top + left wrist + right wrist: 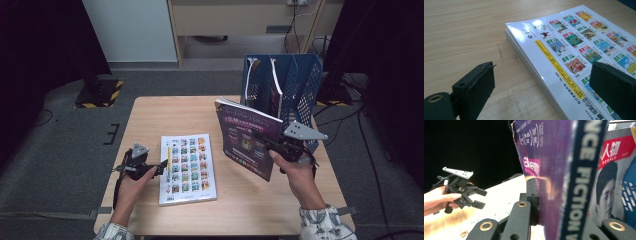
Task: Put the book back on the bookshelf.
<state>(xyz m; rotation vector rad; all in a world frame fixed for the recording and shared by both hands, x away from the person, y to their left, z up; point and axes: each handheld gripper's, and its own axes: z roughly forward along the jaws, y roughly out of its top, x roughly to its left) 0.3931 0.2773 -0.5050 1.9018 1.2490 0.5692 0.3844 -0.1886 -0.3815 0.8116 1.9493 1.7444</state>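
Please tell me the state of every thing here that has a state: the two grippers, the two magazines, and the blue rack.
Left gripper: open, jaws either side of the white magazine's edge, not pressing.
Right gripper: shut on the purple magazine.
Purple magazine: closed, held upright and tilted, off the table.
White magazine: closed, lying flat on the table.
Blue rack: upright, already holding magazines in its slots.

Beside one blue file rack (300, 85) holding two magazines (274, 87): two more magazines, one purple (245, 137), one white (187, 167), and two grippers (150, 167).
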